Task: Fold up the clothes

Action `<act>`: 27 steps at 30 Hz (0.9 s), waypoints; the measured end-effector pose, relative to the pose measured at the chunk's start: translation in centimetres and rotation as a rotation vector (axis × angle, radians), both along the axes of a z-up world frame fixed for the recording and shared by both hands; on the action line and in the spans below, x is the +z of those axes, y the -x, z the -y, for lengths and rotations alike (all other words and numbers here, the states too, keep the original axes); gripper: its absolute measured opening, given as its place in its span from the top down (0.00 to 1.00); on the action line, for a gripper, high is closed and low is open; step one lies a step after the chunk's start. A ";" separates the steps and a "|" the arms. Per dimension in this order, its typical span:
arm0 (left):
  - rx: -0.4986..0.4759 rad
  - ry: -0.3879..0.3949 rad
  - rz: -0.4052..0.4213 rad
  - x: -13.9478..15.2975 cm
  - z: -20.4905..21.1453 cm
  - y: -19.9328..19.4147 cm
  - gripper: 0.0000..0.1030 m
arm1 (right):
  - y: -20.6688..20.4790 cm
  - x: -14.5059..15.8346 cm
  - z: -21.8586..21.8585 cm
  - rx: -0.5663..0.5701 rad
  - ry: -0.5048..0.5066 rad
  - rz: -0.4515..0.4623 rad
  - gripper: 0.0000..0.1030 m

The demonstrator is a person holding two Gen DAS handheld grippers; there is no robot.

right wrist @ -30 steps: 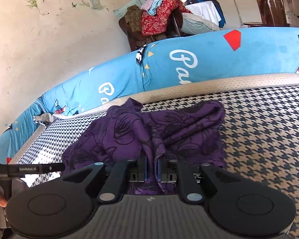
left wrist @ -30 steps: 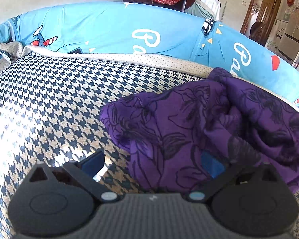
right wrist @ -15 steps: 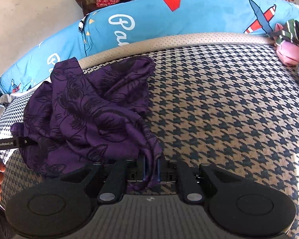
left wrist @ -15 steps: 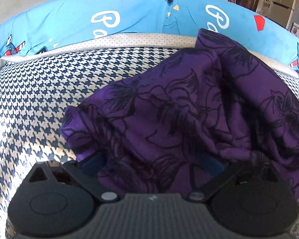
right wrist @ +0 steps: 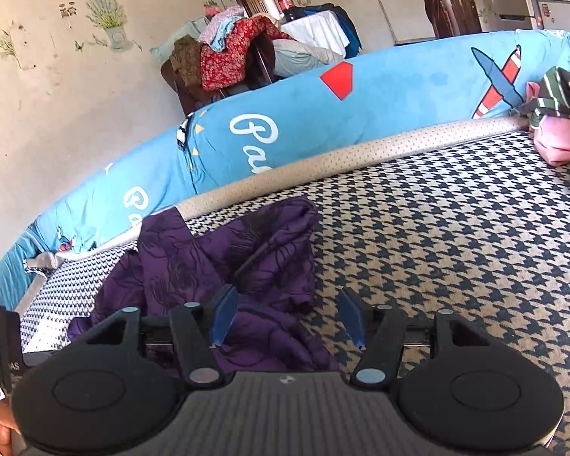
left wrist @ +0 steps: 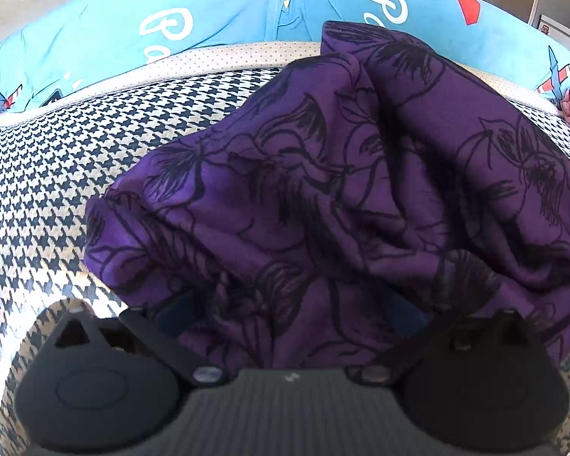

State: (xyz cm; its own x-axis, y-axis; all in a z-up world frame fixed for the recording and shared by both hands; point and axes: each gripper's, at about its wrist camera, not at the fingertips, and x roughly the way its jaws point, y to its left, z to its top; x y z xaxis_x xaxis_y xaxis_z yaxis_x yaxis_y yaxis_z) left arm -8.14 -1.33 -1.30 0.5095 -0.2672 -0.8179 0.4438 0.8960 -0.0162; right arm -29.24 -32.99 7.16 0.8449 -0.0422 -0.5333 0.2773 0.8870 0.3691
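Now the right gripper, just opened with jaws spread, lets go of the purple floral garment, which lies crumpled on the houndstooth mattress; left gripper spread around cloth, so regrasp likely follows.

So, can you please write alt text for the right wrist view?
The right hand-held gripper, its jaws just opened, hovers over a crumpled purple floral garment lying on a houndstooth bed cover. A blue cartoon-print bolster lines the far edge.
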 end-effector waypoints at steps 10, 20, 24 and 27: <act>-0.020 0.000 -0.013 -0.5 0.4 1.0 0.00 | -5.5 -0.1 -4.0 0.145 0.020 0.025 0.28; -0.029 0.007 -0.027 -0.3 -0.3 0.8 0.00 | -10.2 -1.1 -8.0 0.213 0.084 0.037 0.18; -0.024 0.009 -0.027 -0.1 -0.5 0.6 0.00 | -11.5 -1.8 -9.4 0.209 0.127 0.002 0.19; -0.017 0.009 -0.016 0.2 -0.5 0.8 0.00 | -11.9 -2.1 -9.8 0.192 0.153 -0.034 0.45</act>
